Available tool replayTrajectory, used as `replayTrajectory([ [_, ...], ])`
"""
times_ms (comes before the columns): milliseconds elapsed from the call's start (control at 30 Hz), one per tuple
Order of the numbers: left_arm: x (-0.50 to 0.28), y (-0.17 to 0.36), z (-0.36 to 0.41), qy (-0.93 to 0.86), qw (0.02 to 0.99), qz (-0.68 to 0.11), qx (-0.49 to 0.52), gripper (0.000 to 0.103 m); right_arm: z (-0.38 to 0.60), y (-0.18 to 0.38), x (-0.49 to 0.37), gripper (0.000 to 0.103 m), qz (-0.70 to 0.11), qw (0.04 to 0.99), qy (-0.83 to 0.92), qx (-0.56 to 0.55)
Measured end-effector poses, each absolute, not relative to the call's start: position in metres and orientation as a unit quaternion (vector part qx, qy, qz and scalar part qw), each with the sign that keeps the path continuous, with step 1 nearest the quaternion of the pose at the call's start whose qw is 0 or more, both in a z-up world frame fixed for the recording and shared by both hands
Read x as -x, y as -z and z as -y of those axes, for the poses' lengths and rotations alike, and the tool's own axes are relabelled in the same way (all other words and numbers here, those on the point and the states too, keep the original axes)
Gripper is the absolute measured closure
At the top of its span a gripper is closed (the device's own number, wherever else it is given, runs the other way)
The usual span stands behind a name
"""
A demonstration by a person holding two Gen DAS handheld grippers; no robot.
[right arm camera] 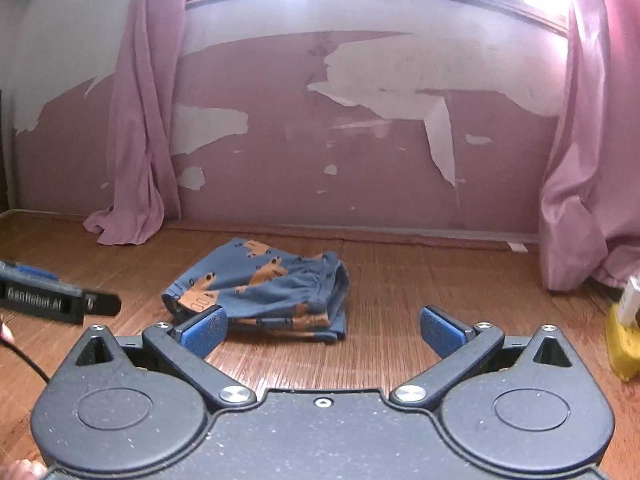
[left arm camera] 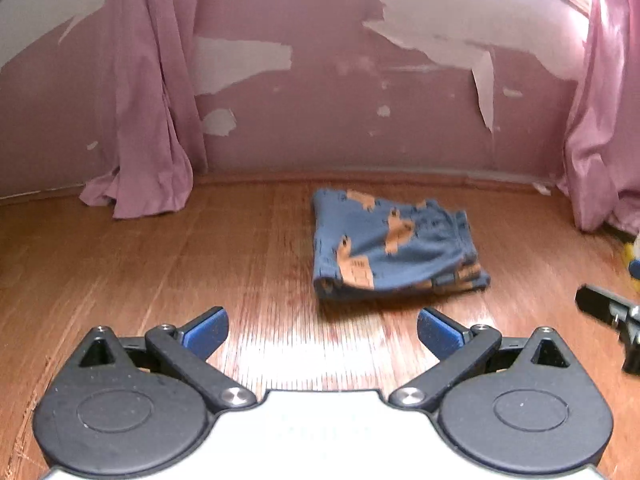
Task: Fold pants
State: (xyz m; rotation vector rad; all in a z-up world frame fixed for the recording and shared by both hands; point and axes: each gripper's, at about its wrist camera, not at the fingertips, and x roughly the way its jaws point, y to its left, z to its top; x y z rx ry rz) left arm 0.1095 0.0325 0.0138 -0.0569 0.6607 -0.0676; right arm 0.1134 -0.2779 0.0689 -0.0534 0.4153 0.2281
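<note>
Left to right: one left gripper (left arm camera: 322,330), jaws spread and empty, above the wooden floor (left arm camera: 160,264); one pair of pants (left arm camera: 390,246), blue with orange print, lying in a compact bundle on the floor between the two pink curtains (left arm camera: 152,120), well short of the peeling wall (left arm camera: 328,120); one right gripper (right arm camera: 323,330), jaws likewise spread and empty, near the bundle's front edge. The pants appear already folded, though motion blur leaves the layer count uncertain. The cloth looks light, soft and limp, likely to sag and slide open; a grasp pinching all layers at the thick near hem should hold best.
</note>
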Motion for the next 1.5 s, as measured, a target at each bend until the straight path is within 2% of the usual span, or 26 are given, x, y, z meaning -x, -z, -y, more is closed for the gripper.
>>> replayTrajectory([
  [1500, -0.097, -0.001, -0.034, 0.019, 0.938, -0.345, 0.023, 0.0, 0.277, -0.059, -0.12, 0.001, -0.229, 0.966, -0.118, 0.028],
])
